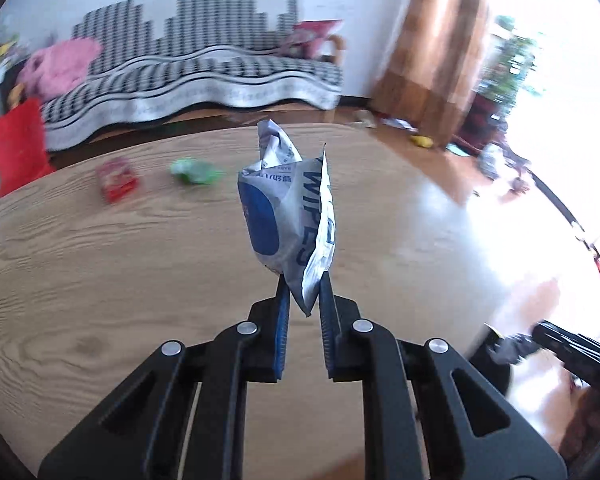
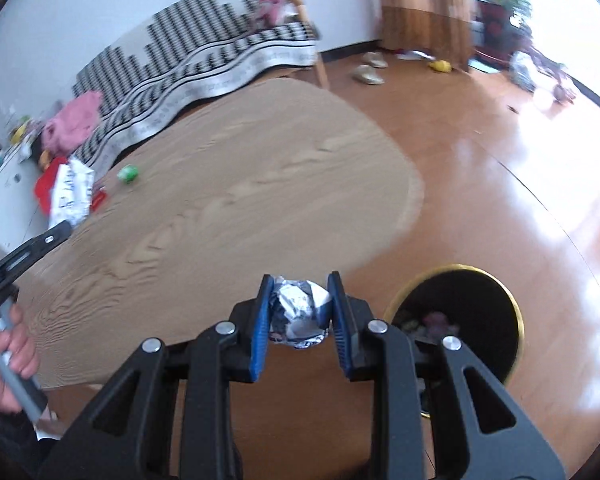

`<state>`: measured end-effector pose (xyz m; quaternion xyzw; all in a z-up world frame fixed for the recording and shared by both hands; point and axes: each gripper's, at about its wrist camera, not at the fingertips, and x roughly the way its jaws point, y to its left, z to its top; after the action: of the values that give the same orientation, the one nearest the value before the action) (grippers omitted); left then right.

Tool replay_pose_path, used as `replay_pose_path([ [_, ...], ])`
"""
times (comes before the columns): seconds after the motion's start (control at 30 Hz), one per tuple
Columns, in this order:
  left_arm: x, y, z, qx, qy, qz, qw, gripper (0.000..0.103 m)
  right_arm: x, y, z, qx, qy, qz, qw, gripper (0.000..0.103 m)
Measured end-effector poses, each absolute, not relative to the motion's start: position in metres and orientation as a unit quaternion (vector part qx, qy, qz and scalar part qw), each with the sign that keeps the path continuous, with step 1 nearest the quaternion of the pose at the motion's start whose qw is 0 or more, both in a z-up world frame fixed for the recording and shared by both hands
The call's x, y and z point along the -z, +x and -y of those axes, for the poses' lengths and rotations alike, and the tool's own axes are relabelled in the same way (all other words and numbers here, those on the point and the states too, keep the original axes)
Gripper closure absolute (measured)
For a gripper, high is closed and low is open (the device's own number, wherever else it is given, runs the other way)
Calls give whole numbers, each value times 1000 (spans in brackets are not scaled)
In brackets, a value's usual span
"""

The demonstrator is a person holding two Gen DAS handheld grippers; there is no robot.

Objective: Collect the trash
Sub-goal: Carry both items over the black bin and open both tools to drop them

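Left tool (image 1: 304, 284) clenched on a wipes packet (image 1: 290, 216) above the bench (image 1: 100, 260); right tool (image 2: 300, 280) grips a crumpled wrapper (image 2: 298, 314) beside the bin (image 2: 480, 300).

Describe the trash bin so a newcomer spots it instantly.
Start at the oval wooden table in the right wrist view and go to its near right edge, where the wood floor begins. The trash bin stands there on the floor, right of the right gripper. It is the only round black container with a gold rim, with some trash already inside.
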<state>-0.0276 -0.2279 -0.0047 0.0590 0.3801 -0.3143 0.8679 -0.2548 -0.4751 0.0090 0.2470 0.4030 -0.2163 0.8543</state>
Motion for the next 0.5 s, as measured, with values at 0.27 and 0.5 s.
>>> replay_pose_path([
  [0.27, 24, -145, 345, 457, 123, -359, 804, 90, 19, -337, 541, 293, 292, -400, 818, 75],
  [0.5, 74, -217, 425, 550, 181, -375, 724, 90, 46, -378, 587, 326, 323, -410, 788, 75],
])
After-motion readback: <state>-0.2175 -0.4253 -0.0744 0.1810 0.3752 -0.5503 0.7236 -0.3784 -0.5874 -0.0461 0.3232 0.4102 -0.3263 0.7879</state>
